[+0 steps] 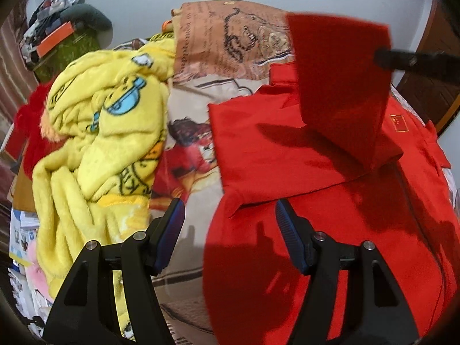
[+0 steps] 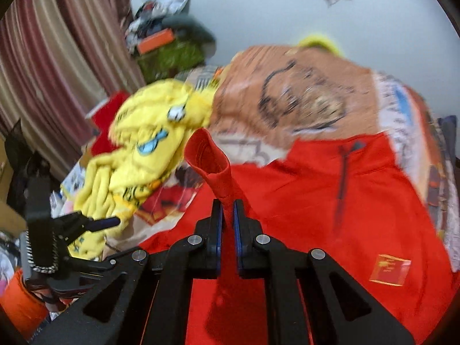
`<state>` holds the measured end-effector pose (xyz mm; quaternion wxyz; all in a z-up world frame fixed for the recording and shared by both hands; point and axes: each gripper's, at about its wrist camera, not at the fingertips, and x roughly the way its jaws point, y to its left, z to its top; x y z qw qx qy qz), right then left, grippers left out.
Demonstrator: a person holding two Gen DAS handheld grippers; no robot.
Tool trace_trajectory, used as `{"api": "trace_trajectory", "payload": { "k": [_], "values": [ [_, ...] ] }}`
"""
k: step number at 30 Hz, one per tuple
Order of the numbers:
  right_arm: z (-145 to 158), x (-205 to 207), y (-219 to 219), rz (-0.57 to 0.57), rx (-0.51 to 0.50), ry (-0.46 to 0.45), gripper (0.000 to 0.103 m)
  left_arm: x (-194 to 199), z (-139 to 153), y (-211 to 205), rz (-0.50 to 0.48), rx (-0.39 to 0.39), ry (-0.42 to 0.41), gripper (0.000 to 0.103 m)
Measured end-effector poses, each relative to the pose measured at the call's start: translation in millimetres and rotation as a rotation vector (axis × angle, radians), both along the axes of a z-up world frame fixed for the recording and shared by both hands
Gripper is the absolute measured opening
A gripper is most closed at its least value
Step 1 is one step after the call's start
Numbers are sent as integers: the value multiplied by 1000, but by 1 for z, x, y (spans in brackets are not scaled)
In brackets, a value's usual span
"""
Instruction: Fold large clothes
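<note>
A large red jacket [image 1: 330,230] with a small flag badge [image 1: 398,122] lies spread on the bed. My right gripper [image 2: 227,207] is shut on one red sleeve [image 2: 212,166] and holds it up off the jacket, with the cuff standing open above the fingers. In the left wrist view that lifted sleeve [image 1: 339,86] hangs over the jacket's chest, pinched by the right gripper [image 1: 382,57]. My left gripper [image 1: 230,210] is open with nothing between its pads, hovering over the jacket's left edge. The jacket's dark zip [image 2: 342,172] shows on the chest.
A crumpled yellow cartoon blanket [image 1: 100,132] lies left of the jacket on the printed bedsheet [image 1: 230,43]. A pile of boxes and clutter [image 1: 63,37] stands at the back left. Striped curtains [image 2: 57,57] hang on the left, and a brown door [image 1: 431,72] is on the right.
</note>
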<state>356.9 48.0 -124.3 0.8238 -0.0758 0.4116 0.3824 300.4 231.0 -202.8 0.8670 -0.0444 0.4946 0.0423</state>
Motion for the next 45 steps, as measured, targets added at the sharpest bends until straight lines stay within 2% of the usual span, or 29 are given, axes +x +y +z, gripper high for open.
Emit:
{"api": "trace_trajectory", "payload": {
  "k": [4,9,15,20,25,30,32,38,39,42,44,45],
  "values": [
    [23,4,-44,-69,41,-43,6,10,7,-14,-8,3,-5,65],
    [37,11,-99,-168,65,-78,6,26,9,-31,-20,11,-9,65],
    [33,21,-166,-295,83,-71,6,53,-16,-44,3,9,63,65],
    [12,26,-214,-385,75,-32,6,65,-41,-44,32,-6,122,65],
    [-22,31,-251,-445,57,46,6,68,-68,-37,56,28,189,65],
    [-56,30,-274,-470,31,132,6,65,-75,-24,86,-20,185,70],
    [-69,27,-278,-472,9,170,7,64,-77,-23,90,-16,185,74],
    [-99,21,-285,-465,-28,264,7,61,-77,-25,88,3,183,74],
    [-100,19,-287,-465,-35,272,9,61,-76,-25,84,11,186,74],
    [-97,15,-288,-474,-74,280,23,60,-72,-28,69,37,196,74],
    [-91,12,-290,-474,-94,286,45,59,-66,-32,50,69,201,74],
    [-88,11,-291,-476,-99,279,49,58,-61,-36,37,88,199,74]
  ]
}}
